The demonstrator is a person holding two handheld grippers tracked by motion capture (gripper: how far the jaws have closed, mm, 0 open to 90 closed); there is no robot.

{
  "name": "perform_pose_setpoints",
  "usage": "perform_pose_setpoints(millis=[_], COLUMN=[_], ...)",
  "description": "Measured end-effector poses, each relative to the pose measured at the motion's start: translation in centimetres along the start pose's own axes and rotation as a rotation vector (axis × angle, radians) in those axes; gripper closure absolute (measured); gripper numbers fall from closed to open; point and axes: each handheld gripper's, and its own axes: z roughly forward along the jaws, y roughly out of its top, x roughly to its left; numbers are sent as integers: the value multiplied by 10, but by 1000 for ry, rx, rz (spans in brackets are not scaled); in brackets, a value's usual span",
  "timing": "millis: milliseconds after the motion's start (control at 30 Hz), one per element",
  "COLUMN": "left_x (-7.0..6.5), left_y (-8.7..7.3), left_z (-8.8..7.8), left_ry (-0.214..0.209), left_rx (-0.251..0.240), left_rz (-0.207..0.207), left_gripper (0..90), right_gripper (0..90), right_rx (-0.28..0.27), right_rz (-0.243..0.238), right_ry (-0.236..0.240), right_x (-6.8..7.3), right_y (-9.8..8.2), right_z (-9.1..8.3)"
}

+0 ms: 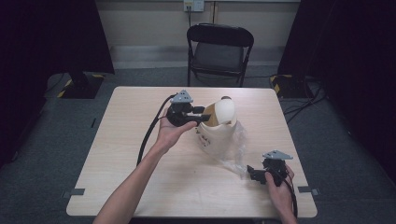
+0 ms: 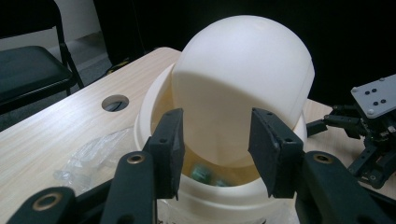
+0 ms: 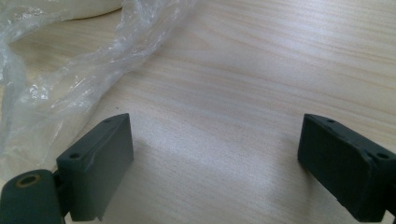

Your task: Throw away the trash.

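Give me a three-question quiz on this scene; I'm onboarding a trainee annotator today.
1. True or false: the right claw is shut on the clear plastic bag.
2. Which claw is at the cream container's domed lid: A) left, B) right?
3. Fill in: beyond the table stands a black folding ____.

Key:
1. False; it is open over bare wood, beside the bag.
2. A; the left claw straddles the lid's lower edge.
3. chair.

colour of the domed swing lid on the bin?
Cream white, plain, no pattern. The domed lid shows best in the left gripper view.
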Motion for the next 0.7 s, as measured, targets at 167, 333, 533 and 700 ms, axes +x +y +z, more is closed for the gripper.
perform_pose_setpoints(millis=[167, 333, 533, 700], left_x=[2, 9, 16, 19], left_y=[0, -1, -9, -20], left_z=[-4, -13, -27, -41], left_ry=[10, 34, 64, 76], left_rx=[2, -14, -22, -16], left_rz=[-9, -37, -45, -60], left_gripper=[497, 356, 280, 234], right_gripper=[97, 97, 97, 96], right_rx=[0, 0, 0, 0], right_rz=[0, 0, 0, 0], right_ry=[0, 0, 0, 0], right_x=[0, 0, 0, 0], right_y=[0, 0, 0, 0], right_z=[0, 0, 0, 0])
